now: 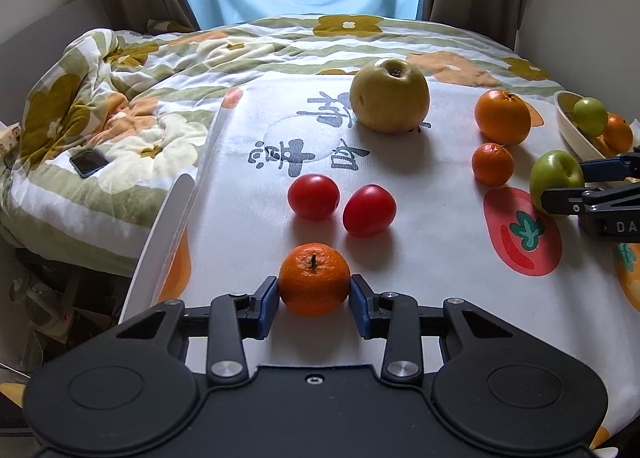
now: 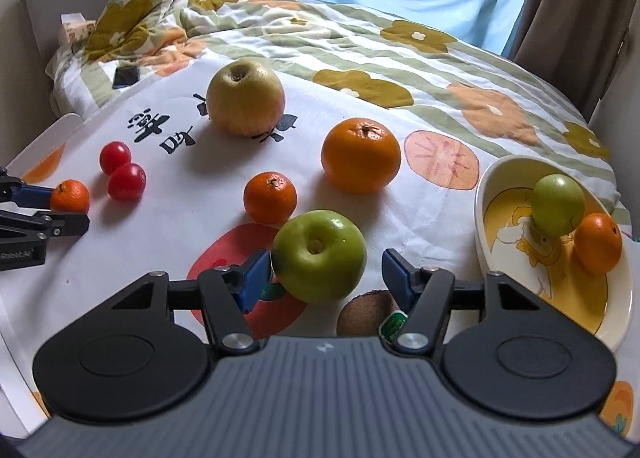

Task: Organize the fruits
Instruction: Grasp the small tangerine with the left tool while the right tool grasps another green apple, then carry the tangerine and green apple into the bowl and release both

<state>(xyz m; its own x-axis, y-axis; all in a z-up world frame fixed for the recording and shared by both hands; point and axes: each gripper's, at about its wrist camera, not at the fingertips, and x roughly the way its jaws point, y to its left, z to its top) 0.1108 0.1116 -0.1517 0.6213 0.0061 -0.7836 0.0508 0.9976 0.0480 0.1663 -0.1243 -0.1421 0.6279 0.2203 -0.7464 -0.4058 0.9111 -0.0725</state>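
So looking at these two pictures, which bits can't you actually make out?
- Kiwi: right wrist view, its near half is hidden by the right tool's body.
- Bowl: left wrist view, cut off by the right edge; the right wrist view shows it whole.
- Green apple: left wrist view, partly covered by the right tool's fingers.
- Phone on the bed: screen too small to read.

Fruit count on the printed cloth

Four oranges (image 2: 361, 154) (image 2: 270, 197) (image 2: 69, 196) (image 2: 597, 243), two green apples (image 2: 319, 255) (image 2: 557, 205), two tomatoes (image 2: 115, 157) (image 2: 127, 181), one yellow pear (image 2: 245, 97), one kiwi (image 2: 366, 314), one bowl (image 2: 482, 218) far right.
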